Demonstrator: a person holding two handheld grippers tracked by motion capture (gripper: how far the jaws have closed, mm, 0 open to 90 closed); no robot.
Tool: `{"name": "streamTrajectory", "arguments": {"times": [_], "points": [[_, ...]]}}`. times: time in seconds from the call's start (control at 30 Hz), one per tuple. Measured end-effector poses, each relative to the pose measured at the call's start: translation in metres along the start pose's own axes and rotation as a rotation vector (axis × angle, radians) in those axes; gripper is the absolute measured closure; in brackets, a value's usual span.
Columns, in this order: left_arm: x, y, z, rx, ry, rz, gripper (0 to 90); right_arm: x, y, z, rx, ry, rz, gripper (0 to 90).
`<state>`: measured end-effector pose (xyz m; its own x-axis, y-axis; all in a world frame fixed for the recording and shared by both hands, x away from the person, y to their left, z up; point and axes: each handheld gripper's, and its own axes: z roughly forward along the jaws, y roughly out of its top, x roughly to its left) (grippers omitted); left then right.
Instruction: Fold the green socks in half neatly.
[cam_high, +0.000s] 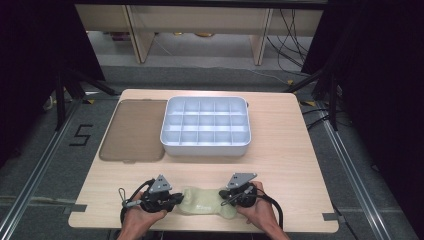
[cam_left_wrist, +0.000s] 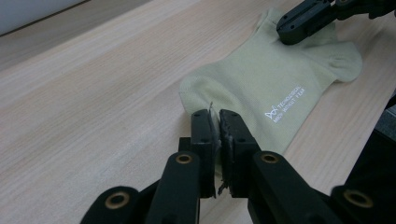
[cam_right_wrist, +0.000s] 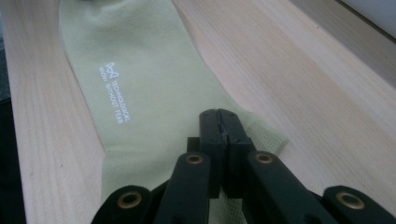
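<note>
Two grippers in your hands pinch one pale green sock (cam_high: 205, 204) flat on the surface (cam_high: 280, 150), near its front edge: left gripper (cam_left_wrist: 214, 122) clamps one end, right gripper (cam_right_wrist: 218, 122) the other, well short of the white compartment tray (cam_high: 205, 147).

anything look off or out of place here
Nothing stands out. The pale green sock lies flat near the table's front edge, pinched at each end by the left tool and right tool.
</note>
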<state>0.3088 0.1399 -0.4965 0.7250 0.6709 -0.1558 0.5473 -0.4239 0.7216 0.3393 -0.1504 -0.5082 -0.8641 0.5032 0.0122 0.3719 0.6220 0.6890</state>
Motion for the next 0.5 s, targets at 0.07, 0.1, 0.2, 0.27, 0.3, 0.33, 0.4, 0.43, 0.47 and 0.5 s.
{"name": "streamTrajectory", "arguments": {"times": [0.07, 0.1, 0.2, 0.27, 0.3, 0.33, 0.4, 0.43, 0.47, 0.5], "points": [[0.0032, -0.0005, 0.0001, 0.003, 0.012, 0.003, 84.1, -0.0011, 0.0034, 0.0006, 0.019, 0.001, -0.009, 89.8], [0.0032, -0.0005, 0.0001, 0.003, 0.012, 0.003, 84.1, -0.0011, 0.0034, 0.0006, 0.019, 0.001, -0.009, 89.8], [0.0067, -0.0006, 0.0002, 0.004, 0.016, 0.002, 84.1, -0.0019, 0.0069, 0.0055, 0.008, 0.003, -0.001, 89.8], [0.008, -0.0001, -0.0007, 0.01, 0.017, 0.006, 84.1, -0.0032, 0.0083, 0.0072, 0.01, 0.01, -0.002, 89.8], [0.0083, 0.0, -0.0007, 0.006, 0.017, 0.003, 84.1, -0.0038, 0.0093, 0.0063, 0.016, 0.001, -0.007, 89.8], [0.0089, 0.0001, -0.0008, 0.005, 0.017, 0.003, 84.1, -0.0031, 0.0094, 0.0079, 0.007, -0.009, -0.001, 89.7], [0.011, 0.0003, -0.0018, 0.01, 0.015, 0.007, 84.1, -0.0039, 0.0106, 0.0081, 0.017, 0.002, -0.004, 89.7], [0.0107, 0.0003, -0.0018, 0.007, 0.015, -0.002, 84.1, -0.004, 0.0108, 0.0082, 0.016, 0.005, 0.001, 89.7], [0.0099, 0.0004, -0.0016, 0.003, 0.015, -0.016, 84.1, -0.004, 0.0107, 0.0084, 0.016, 0.005, -0.003, 89.7], [0.0099, 0.0015, -0.0019, 0.001, 0.015, -0.005, 84.1, -0.0038, 0.0103, 0.0097, 0.0, -0.006, -0.012, 89.7]]}}
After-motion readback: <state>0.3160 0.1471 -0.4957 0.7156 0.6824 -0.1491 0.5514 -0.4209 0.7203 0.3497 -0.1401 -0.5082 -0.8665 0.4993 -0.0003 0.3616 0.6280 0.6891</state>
